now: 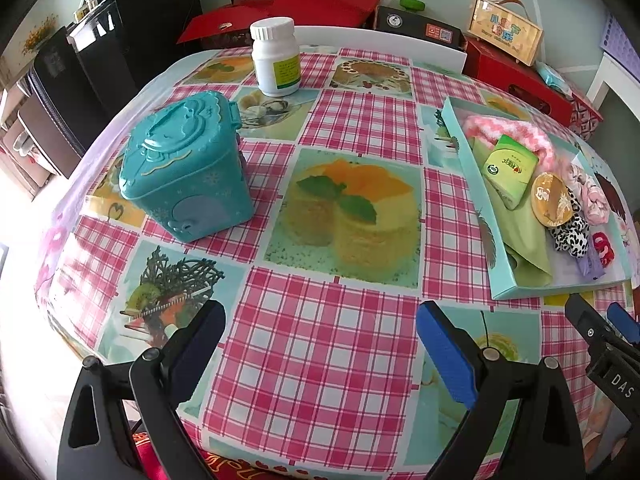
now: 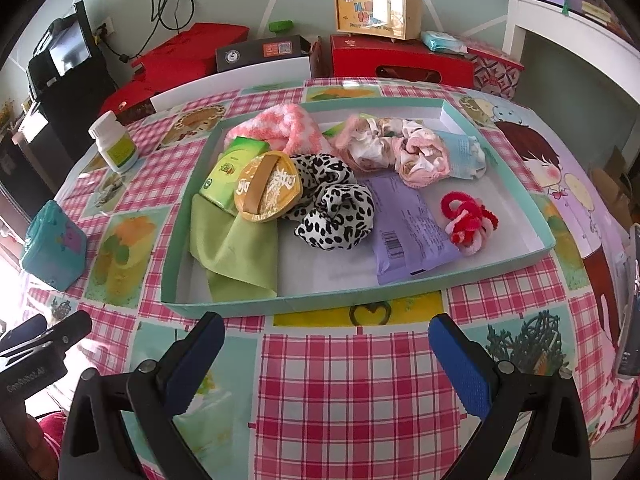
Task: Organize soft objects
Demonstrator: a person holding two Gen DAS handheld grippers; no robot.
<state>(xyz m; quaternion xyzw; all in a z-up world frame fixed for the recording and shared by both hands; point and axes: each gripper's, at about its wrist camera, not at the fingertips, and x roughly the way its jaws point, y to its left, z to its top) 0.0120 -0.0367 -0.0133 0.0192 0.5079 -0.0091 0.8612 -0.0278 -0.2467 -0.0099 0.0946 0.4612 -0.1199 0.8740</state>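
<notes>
I have both grippers low over the near table edge, jaws apart and empty: left gripper [image 1: 320, 344], right gripper [image 2: 326, 348]. Just ahead of the right one sits the tray [image 2: 224, 304], where the soft things are already gathered, I judge to keep them together: green cloth [image 2: 236, 256] nearest, spotted scrunchie [image 2: 336, 216] and red ties [image 2: 470, 220] further in, pink sock [image 2: 280, 128] at the back. Ahead-left of my left gripper stands the teal box [image 1: 188, 168], the white bottle [image 1: 276, 56] beyond
</notes>
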